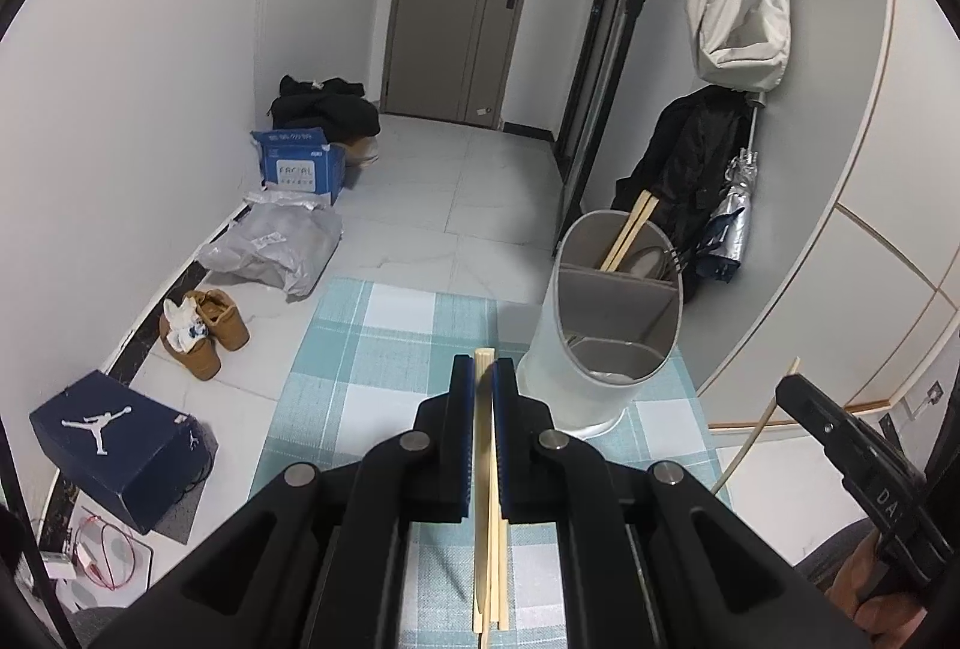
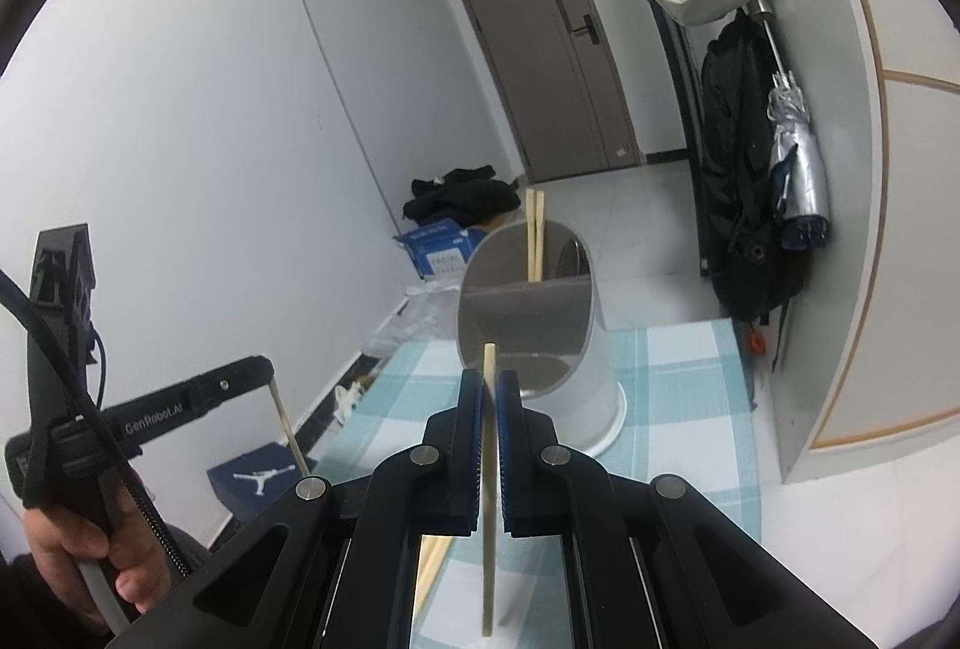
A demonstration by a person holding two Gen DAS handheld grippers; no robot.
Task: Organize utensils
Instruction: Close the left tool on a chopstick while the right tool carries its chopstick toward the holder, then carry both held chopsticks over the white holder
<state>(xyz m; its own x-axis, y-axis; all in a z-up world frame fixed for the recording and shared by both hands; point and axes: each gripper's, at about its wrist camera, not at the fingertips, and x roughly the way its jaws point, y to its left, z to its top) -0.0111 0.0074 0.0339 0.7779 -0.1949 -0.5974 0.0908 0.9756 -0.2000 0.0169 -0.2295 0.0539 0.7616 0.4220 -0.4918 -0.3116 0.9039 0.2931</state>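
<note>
Grip left: our left gripper clamps a chopstick.
Grip right: our right gripper pinches another chopstick.
Aim: tips face the holder, ready for dropping in.

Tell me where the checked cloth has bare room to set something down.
The checked cloth is bare left of the utensil holder, to its floor-side edge. The holder crowds the right side; loose chopsticks lie at the near edge.

Both grippers are black plastic with blue ribbed pads and round silver pivot screws. The left gripper carries white "GenRobot.AI" lettering, with a black cable and strap by the person's left hand. The right gripper shows white letters "DA".
</note>
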